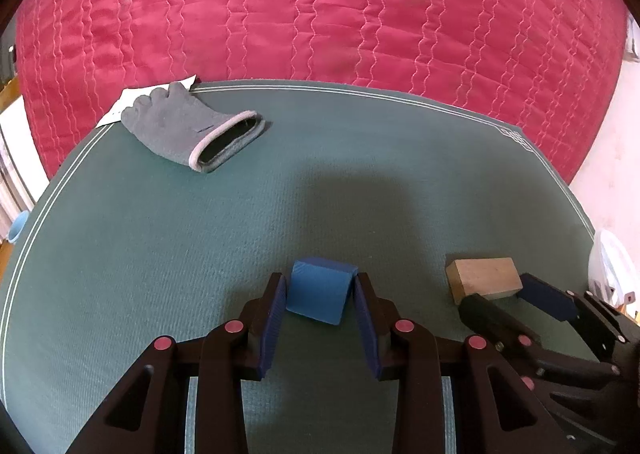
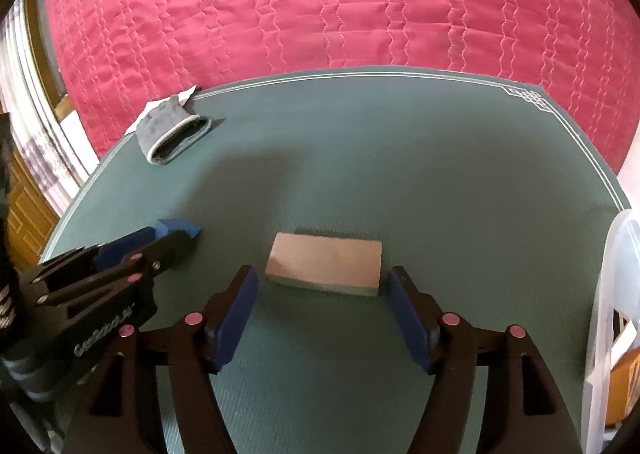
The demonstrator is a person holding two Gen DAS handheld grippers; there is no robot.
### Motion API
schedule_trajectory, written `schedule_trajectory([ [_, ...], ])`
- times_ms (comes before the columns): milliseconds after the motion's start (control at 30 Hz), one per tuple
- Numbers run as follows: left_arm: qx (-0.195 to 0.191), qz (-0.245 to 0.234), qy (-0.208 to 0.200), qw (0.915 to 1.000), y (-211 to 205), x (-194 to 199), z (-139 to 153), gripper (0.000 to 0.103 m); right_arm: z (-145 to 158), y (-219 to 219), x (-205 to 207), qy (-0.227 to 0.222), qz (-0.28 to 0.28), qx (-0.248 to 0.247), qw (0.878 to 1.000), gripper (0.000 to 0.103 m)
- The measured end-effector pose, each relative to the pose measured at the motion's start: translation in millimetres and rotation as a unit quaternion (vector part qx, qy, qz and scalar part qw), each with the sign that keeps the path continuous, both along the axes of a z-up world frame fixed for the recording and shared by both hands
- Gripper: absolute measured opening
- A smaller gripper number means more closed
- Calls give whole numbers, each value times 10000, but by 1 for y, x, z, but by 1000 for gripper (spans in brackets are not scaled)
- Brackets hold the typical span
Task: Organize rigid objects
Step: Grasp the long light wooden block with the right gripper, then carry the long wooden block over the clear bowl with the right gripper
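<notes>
Left wrist view: left hand-held gripper point(image 1: 320, 290) clamps the blue block point(image 1: 320, 290) for sorting, while the right hand-held gripper point(image 2: 322, 288) (released) straddles the wooden block point(image 2: 325, 264).

Lighting is even and moderately bright, casting soft shadows on the green mat point(image 1: 160, 254) ahead of each gripper. Fisheye distortion bows both views, with dark corners. Right-wrist view is slightly soft.

A grey glove point(image 1: 188, 127) lies at upper left on the green table point(image 1: 360, 173), partly over a white paper point(image 1: 132, 101), with a red quilted cover point(image 1: 320, 5) behind.
</notes>
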State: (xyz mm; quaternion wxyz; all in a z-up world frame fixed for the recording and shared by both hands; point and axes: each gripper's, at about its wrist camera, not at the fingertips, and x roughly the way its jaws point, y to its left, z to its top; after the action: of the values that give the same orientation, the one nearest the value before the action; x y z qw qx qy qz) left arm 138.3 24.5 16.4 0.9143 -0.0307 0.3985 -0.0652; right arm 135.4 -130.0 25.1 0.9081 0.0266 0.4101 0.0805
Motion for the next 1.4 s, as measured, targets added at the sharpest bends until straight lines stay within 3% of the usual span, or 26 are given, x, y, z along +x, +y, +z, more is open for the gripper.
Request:
schedule_trajectory([
  [500,11,26,13,10000,0,1,-1,37,0,10,12,34,-101,-356,9993,68],
  [633,15,18,10,10000,0,1,-1,37,0,11,11,21,-97,-425,9990,63],
  [833,14,21,5,10000,-1,1,-1,37,0,7,7,14,-143,-403,9991,63],
  [1400,55,-10,-28,10000,-3,0,-2,37,10,-19,-50,-178,-325,-77,9993,63],
])
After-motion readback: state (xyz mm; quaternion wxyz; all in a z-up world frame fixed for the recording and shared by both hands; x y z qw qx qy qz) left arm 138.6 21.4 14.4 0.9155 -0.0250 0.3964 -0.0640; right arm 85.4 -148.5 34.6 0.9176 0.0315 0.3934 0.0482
